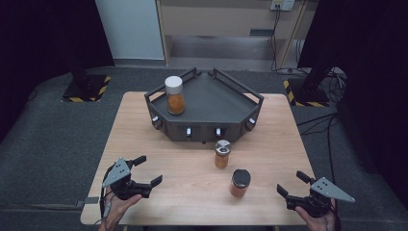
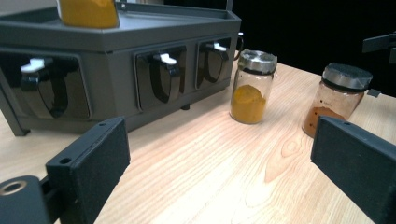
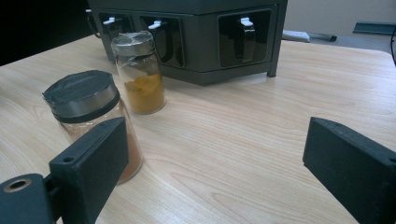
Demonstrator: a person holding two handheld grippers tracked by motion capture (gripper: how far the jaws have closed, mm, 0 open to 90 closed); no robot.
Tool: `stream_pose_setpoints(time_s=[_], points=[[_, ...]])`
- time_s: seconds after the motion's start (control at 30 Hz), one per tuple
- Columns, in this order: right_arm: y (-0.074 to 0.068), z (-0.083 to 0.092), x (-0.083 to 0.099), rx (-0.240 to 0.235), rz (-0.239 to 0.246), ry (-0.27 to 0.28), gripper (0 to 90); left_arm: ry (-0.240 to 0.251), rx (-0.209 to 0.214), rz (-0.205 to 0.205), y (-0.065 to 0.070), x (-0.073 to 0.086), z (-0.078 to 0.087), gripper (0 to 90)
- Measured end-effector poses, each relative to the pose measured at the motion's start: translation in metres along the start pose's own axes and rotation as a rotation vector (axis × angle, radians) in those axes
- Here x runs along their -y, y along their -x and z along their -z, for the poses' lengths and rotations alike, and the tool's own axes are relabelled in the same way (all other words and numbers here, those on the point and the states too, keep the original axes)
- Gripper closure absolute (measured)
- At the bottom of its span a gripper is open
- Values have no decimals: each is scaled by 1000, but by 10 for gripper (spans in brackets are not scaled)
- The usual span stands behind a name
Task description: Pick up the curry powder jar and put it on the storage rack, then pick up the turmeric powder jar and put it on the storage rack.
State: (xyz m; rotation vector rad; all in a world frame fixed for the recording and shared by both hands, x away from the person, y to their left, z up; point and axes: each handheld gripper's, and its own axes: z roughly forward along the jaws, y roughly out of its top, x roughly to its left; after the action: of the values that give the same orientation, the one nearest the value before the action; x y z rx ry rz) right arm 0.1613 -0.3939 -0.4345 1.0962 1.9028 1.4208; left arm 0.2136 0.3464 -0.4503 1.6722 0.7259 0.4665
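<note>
- Nearest my cameras, both tongs gape wide and carry nothing: the left gripper (image 1: 147, 171) hovers over the near left part of the wooden table (image 1: 139, 125), and the right gripper (image 1: 291, 184) sits low at the near right edge.
- My work looks to be loading spice jars onto the dark corner rack (image 1: 226, 103), and I judge it about a third done.
- Closest to my right gripper is the black-lidded jar of reddish-brown powder (image 1: 240, 183), upright on the table; in the right gripper view it (image 3: 91, 116) stands just past the left jaw, outside the gap rather than between the pads.
- Just behind it, apart from it, stands the silver-lidded jar of orange-yellow powder (image 1: 222, 153), upright and near the rack's front face without touching it.
- Already placed, the white-capped jar of orange powder (image 1: 174, 95) stands upright on the rack's top deck by its left rail.
- Left to do, as I read it: grip each of the two table jars and set them up on the deck.
- Clip holders (image 2: 166, 74) in the rack's front bays all look vacant.
</note>
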Motion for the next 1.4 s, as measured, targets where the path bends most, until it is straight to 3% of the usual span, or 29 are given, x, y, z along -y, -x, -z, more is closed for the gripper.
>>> stream_pose_setpoints(time_s=[0.17,0.3,0.47,0.63,1.4], points=[[0,0,0,-1,2,2,72,2,16,-7,-4,9,2,38],[-1,-1,-1,-3,4,-1,72,-25,15,-7,-7,14,2,37],[0,-1,0,-4,4,1,72,-2,32,10,-12,19,3,36],[0,-2,-1,-11,3,-2,72,-21,12,-20,-9,18,2,36],[-2,-1,-1,7,0,2,41,-15,11,-15,-9,18,3,33]])
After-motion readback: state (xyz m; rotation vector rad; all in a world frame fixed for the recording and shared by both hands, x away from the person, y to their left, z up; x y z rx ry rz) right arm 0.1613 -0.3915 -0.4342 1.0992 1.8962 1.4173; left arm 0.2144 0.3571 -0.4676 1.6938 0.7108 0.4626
